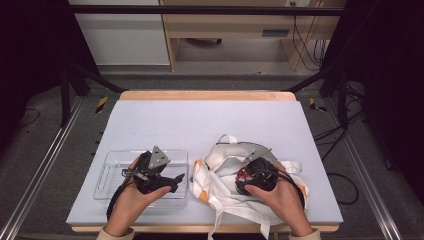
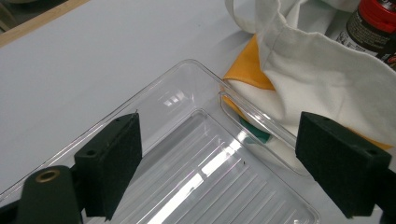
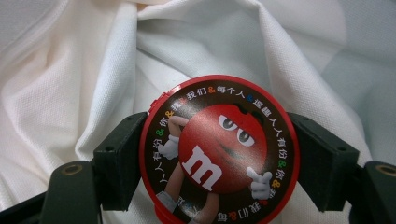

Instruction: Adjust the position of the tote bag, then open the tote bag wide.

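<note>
Tray [image 1: 107,181]: clear plastic, empty, at the left front of the counter [image 1: 165,120]. Its right wall lies just beside the bag; in the left tool view an orange patch of the bag touches or nearly touches that wall.
Left tool [image 2: 217,161]: jaws wide, nothing between them. It hangs over the tray, pads clear of the ribbed floor. Judged role: standby. Hold it off the tray's middle so the drop zone is free, or lower one pad onto the rim to steady the tray if the tray slides.
Bag [image 1: 220,165]: white cloth tote, slumped on the counter right of the tray, mouth open, straps loose around it. Loose folds crowd the tin on all sides.
Tin [image 3: 218,151]: round, red rim, printed candy lid, inside the bag mouth. It lies lid toward the right tool's camera.
Right tool [image 3: 217,156]: jaws set about the tin's rim, one pad on each side. The pads look in contact with the rim at opposite points, so the tin counts as gripped; the hold is judged light.
Step in hand: lifting the tin out of the bag, probably toward the tray.
Method: firm the grip across the widest part before lifting. Check that no cloth is pinched under a pad. Lift straight out of the mouth, clear of the straps, then carry left.
Risk: a smooth round rim can pivot or slip between flat pads; snagged cloth would drag the bag along.
</note>
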Demonstrator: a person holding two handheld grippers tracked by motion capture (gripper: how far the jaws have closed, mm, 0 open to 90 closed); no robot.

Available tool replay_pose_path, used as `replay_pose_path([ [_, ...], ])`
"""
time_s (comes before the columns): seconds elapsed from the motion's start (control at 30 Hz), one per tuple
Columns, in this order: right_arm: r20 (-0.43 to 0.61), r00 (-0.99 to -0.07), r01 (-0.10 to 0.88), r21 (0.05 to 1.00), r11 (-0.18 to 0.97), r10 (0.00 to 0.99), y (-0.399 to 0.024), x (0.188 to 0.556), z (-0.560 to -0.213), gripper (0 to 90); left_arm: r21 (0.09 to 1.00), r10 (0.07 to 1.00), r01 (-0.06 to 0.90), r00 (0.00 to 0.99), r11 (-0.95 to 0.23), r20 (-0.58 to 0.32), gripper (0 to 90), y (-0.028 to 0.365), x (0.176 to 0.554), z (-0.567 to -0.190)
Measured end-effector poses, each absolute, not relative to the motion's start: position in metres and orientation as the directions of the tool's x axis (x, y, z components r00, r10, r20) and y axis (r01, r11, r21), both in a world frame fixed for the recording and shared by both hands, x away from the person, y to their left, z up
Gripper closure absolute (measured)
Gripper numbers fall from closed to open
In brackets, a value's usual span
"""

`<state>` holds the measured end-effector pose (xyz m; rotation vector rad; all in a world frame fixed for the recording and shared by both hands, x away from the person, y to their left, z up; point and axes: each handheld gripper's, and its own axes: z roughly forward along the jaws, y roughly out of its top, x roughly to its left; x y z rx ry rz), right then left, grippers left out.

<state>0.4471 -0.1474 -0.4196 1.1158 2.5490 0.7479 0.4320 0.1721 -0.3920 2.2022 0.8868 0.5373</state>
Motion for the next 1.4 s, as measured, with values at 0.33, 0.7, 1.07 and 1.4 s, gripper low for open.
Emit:
replay_pose_path([
  [0.33, -0.044, -0.68, 0.568, 0.6, 0.564, 0.732, -0.148, 0.44, -0.398, 25.6, 0.74, 0.737, 0.442, 0.667, -0.507, 0.107, 14.3, 0.182, 0.432, -0.388],
  [0.7, -0.063, -0.679, 0.539, 0.634, 0.555, 0.732, -0.15, 0.435, -0.385, 25.7, 0.74, 0.742, 0.446, 0.662, -0.504, 0.106, 13.7, 0.191, 0.432, -0.384],
  [1.07, -0.068, -0.68, 0.518, 0.659, 0.545, 0.73, -0.151, 0.431, -0.374, 25.7, 0.729, 0.746, 0.447, 0.653, -0.518, 0.13, 13.2, 0.2, 0.43, -0.379],
  [1.4, -0.072, -0.683, 0.489, 0.694, 0.528, 0.727, -0.151, 0.425, -0.359, 25.7, 0.722, 0.753, 0.459, 0.644, -0.517, 0.13, 12.7, 0.211, 0.43, -0.378],
])
